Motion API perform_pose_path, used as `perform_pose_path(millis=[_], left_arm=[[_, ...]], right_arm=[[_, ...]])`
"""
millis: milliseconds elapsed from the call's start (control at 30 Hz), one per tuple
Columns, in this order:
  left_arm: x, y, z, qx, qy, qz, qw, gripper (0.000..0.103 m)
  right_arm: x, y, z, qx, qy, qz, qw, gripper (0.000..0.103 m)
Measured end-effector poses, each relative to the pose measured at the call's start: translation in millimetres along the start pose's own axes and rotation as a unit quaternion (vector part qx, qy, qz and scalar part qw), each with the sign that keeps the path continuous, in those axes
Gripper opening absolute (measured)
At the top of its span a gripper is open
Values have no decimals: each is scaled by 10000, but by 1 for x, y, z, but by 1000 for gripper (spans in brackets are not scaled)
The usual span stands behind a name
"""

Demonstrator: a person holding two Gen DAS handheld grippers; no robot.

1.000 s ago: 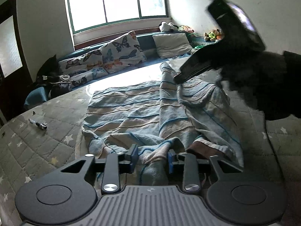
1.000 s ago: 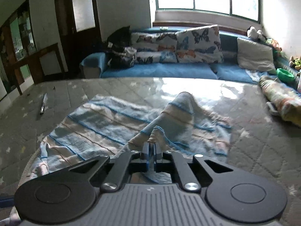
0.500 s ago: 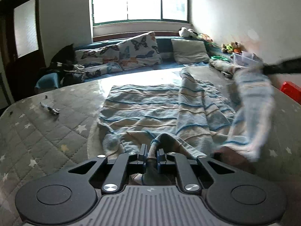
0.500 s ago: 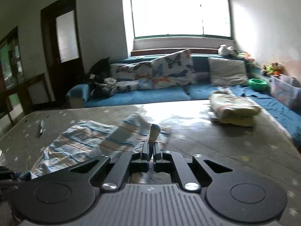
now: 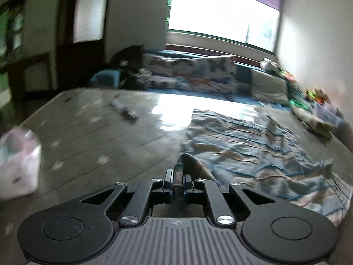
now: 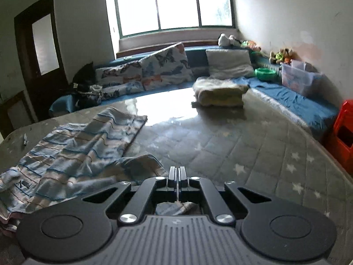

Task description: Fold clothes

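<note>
A blue and tan striped garment (image 6: 83,141) lies rumpled on the grey star-quilted mattress (image 6: 242,154). In the blurred left wrist view the garment (image 5: 253,150) spreads to the right. My left gripper (image 5: 178,183) is shut on a fold of its brown-edged hem, which stands up between the pads. My right gripper (image 6: 177,176) is shut low over the mattress at the garment's right corner. A thin edge of the cloth is pinched in it, and striped fabric shows beneath the fingers.
A folded pile of clothes (image 6: 220,92) sits at the mattress's far side. Butterfly pillows (image 6: 163,68) line the blue bench under the window. A red crate (image 6: 342,137) stands at the right edge. A white plastic bag (image 5: 19,165) sits left, near a small dark tool (image 5: 125,112).
My left gripper closed on the hem and swung left with a roll. My right gripper carried the garment's edge rightward and down, and the cloth has come to lie flatter.
</note>
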State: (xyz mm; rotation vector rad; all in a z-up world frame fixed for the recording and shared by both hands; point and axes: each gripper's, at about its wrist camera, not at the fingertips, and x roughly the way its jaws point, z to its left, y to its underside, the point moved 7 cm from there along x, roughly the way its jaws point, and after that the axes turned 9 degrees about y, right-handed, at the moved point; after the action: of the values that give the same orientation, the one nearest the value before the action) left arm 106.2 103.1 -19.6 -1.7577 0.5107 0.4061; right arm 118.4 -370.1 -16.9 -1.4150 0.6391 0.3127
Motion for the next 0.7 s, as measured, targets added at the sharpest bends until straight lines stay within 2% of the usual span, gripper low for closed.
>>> perform_pose_path(millis=[233,333,367,433,500,700], left_arm=[[-9,24,47,-957,-257,326,9945,12],[-15,29,58,-1156,-342,317,9922,13],[-18,29,57,-1038,-358,293,9935,15],[-22,28,51,-647,-383,251,9969,20],[-24,27,40,-154,-396,233,9988,47],[-20,30,14,872,-174,216,9958,49]], right_arm=[[18,15,5,-43,-74,273,9996,6],[30,19,8,-53,-102,393,9992,21],[34,21,8,-69,-77,428,9990,29],[41,24,9,-120,15,490,9987,30],[47,28,9,-128,28,577,9982,30],[52,35,12,-184,40,690,9974,35]])
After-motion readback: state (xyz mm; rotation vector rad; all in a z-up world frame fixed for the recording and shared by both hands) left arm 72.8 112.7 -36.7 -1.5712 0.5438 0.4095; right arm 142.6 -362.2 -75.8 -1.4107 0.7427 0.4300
